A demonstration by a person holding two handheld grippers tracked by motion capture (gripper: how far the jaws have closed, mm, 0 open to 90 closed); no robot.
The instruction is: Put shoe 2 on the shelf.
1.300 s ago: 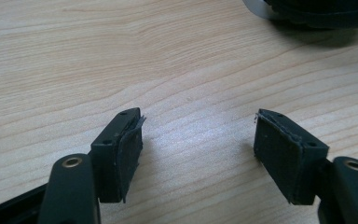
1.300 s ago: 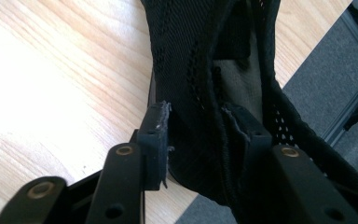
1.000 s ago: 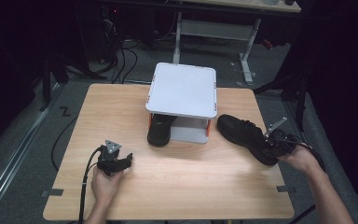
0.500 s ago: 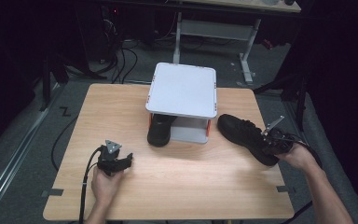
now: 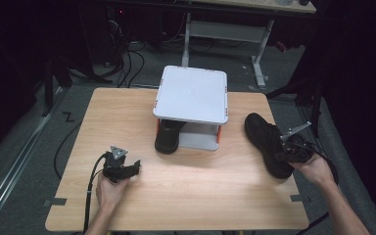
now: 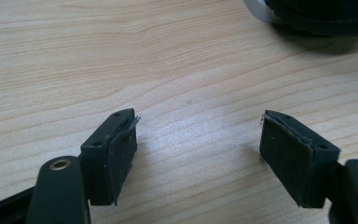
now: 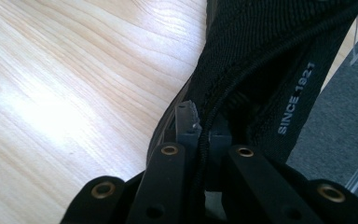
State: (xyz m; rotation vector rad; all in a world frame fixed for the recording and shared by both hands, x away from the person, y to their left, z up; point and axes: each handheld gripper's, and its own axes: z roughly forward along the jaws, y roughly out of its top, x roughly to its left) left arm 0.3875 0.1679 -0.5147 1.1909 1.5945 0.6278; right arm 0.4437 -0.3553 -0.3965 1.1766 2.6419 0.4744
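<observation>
A black shoe [image 5: 266, 140] lies on the right of the wooden table [image 5: 127, 112], toe pointing away. My right gripper [image 5: 288, 152] is at its heel end. Its jaws have just been closing and are now shut on the shoe's [image 7: 261, 60] black fabric collar, right gripper [image 7: 204, 136]. A second black shoe [image 5: 168, 137] sits under a white stand [image 5: 193, 93], toe sticking out toward me. My left gripper [image 5: 135, 168] rests on the table at the front left. Its jaws have just been opening and the left gripper [image 6: 199, 125] stands open over bare wood, with nothing between its pads.
The second shoe's sole [image 6: 321, 18] shows at the top right of the left gripper view. The table's right edge [image 5: 293, 161] runs close beside the held shoe. A desk frame [image 5: 254, 54] and cables [image 5: 127, 54] stand on the floor beyond the table.
The right hand has shifted slightly at the shoe's heel. The left hand, both shoes and the stand lie as before.
</observation>
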